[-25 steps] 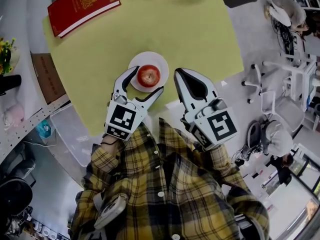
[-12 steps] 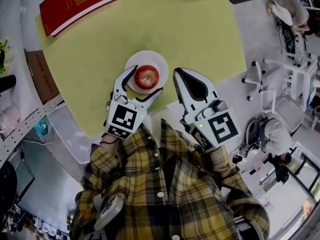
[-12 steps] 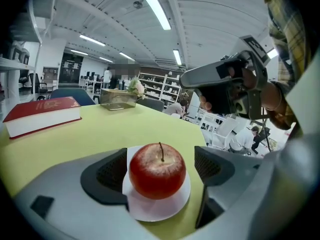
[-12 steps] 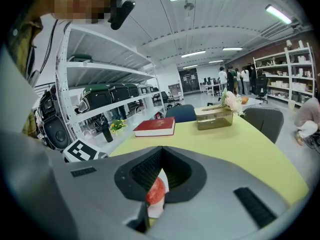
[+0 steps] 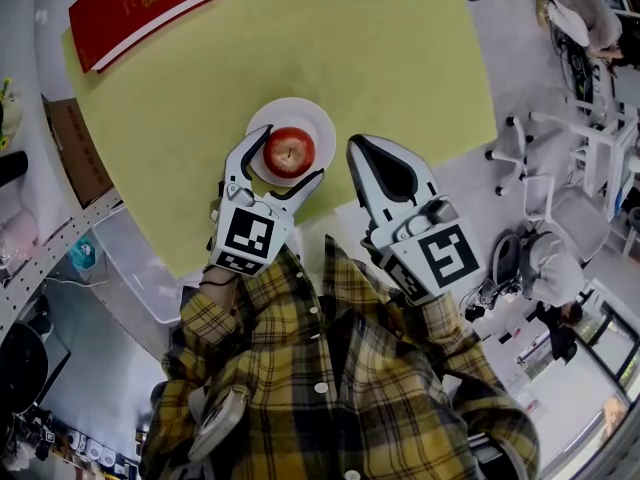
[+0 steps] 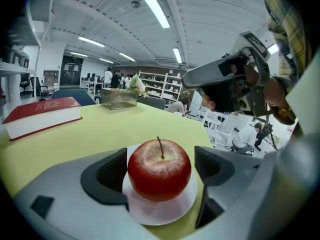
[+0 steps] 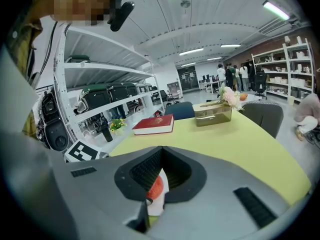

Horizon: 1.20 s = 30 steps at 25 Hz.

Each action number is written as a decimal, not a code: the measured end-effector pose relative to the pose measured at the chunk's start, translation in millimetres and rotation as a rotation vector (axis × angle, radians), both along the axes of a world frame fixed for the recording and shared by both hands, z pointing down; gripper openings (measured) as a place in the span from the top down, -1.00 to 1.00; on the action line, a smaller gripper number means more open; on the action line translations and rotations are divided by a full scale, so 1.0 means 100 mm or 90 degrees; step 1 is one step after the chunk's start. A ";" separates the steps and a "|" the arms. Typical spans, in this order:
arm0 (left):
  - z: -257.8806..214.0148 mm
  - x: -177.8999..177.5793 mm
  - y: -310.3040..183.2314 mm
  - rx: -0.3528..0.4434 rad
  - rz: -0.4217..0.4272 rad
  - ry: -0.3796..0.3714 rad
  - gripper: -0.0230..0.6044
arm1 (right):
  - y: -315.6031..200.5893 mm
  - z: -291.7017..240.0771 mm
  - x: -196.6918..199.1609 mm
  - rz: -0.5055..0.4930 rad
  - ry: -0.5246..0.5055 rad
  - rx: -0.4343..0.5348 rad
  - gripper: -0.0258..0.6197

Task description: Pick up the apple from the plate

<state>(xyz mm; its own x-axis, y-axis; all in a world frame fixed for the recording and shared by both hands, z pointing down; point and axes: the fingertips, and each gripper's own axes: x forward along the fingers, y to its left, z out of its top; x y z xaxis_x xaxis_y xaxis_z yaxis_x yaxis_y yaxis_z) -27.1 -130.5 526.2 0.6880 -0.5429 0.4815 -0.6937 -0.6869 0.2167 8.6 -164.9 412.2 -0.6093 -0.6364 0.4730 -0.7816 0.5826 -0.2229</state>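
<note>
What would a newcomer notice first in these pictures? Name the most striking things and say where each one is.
A red apple sits on a small white plate near the front edge of the yellow-green table. The open left gripper has a jaw on either side of the apple, and the right gripper is shut just beside the plate. A red book lies at the table's far left corner.

An open-plan lab workspace: white storage shelves (image 7: 105, 69), strip ceiling lights (image 6: 152, 5), office chair (image 7: 179, 110).
</note>
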 end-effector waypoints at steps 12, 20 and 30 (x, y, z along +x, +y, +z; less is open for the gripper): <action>0.16 0.05 0.03 -0.005 0.002 -0.031 -0.36 | -0.04 0.02 0.04 0.003 -0.005 -0.008 0.93; 0.16 0.07 -0.01 0.000 0.000 -0.035 -0.36 | -0.06 0.05 0.07 0.004 -0.006 -0.014 0.93; 0.14 0.08 -0.04 -0.003 -0.001 -0.035 -0.36 | -0.09 0.05 0.10 0.002 -0.004 -0.013 0.93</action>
